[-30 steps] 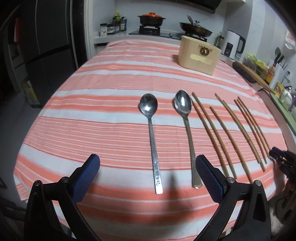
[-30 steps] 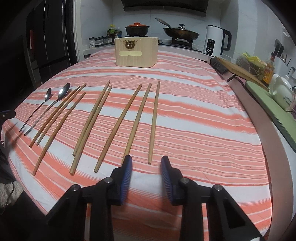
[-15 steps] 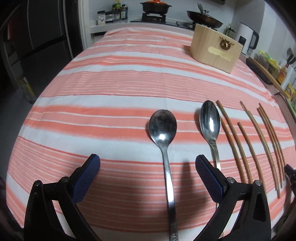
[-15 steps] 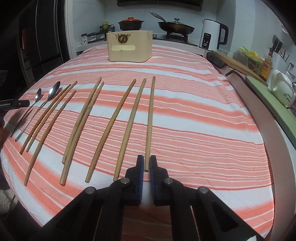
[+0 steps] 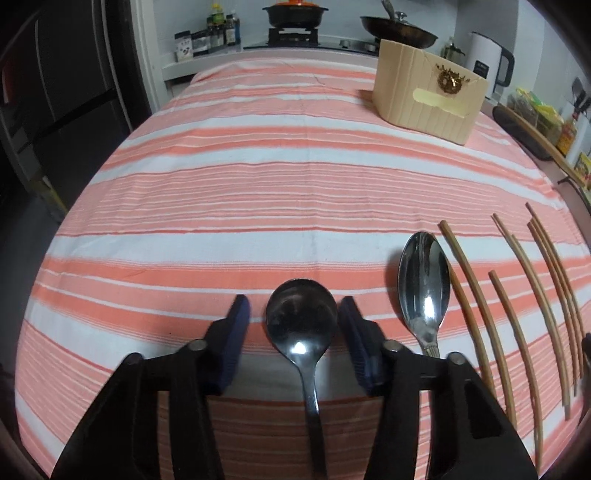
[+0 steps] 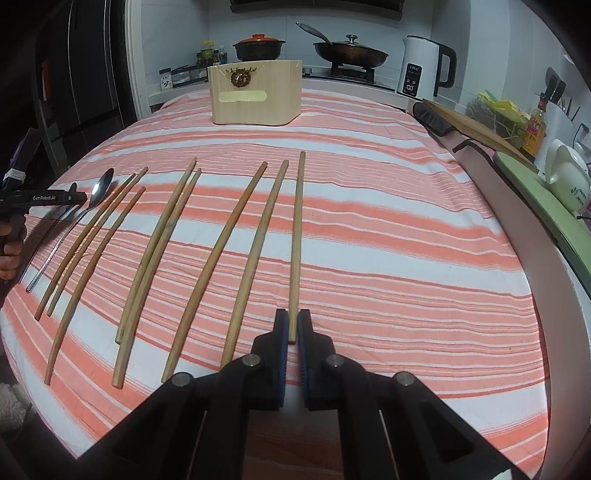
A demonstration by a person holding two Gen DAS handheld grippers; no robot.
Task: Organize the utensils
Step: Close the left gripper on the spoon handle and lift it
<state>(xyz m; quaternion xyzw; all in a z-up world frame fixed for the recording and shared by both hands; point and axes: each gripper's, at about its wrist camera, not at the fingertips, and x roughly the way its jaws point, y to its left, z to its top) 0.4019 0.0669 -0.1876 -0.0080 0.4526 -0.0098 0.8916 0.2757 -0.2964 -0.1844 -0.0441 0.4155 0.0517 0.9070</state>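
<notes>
Wooden chopsticks (image 6: pixel 177 254) and both spoons lie on the striped desk (image 5: pixel 258 192), none yet in the box (image 6: pixel 255 96) at upper centre. Right tool (image 6: pixel 292 326) clamped on the rightmost chopstick (image 6: pixel 297 236); left tool (image 5: pixel 295 314) has just been closing, jaws apart around the round spoon (image 5: pixel 301 321) at lower centre, not yet gripping

We see a table under a coral-and-white striped cloth (image 6: pixel 388 229), and behind it a white counter with a stove that carries a black pot with an orange lid (image 6: pixel 259 45) and a dark pan (image 6: pixel 349 53). A white electric kettle (image 6: pixel 424 66) stands to the right, spice jars (image 5: pixel 207 35) sit at the counter's left end, and a dark refrigerator (image 5: pixel 55 92) fills the left side.
</notes>
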